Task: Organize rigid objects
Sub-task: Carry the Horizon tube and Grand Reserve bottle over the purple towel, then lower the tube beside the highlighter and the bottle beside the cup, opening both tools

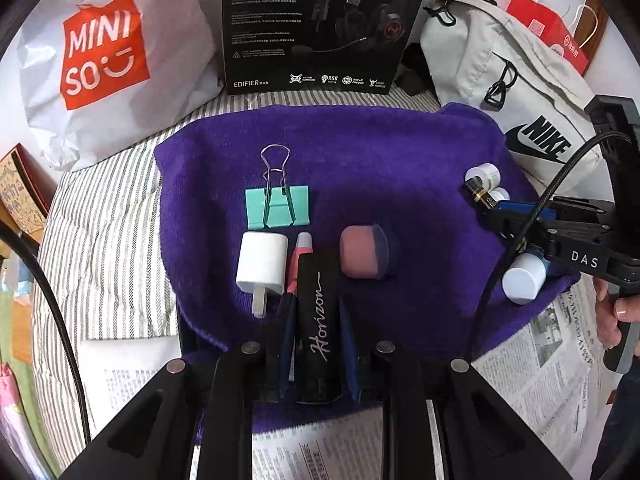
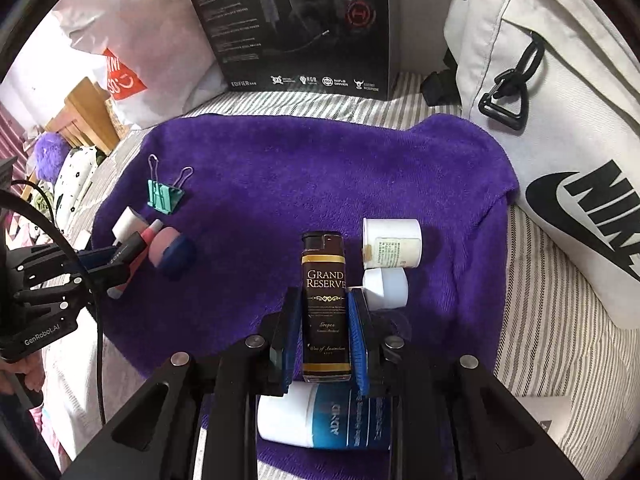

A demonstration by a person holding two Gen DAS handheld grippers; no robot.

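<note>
Right now my left gripper has its jaws clamped on a black slim case with "Horizon" in white script, which sticks out forward between the blue pads, above the purple towel. Just beside its tip lie a pink tube, a white charger plug and a pink and navy puff; a mint binder clip sits a little beyond them.

My right gripper holds a dark brown lighter lettered "Grand Reserve" with gold bands, its jaws narrow and pressing on both long sides. It points forward over the towel, close beside two white jars on its right. Under the jaws a blue and white bottle lies on its side.

Around the towel I see a striped bed sheet, a black headset box, a grey Nike bag and a white Miniso bag.
</note>
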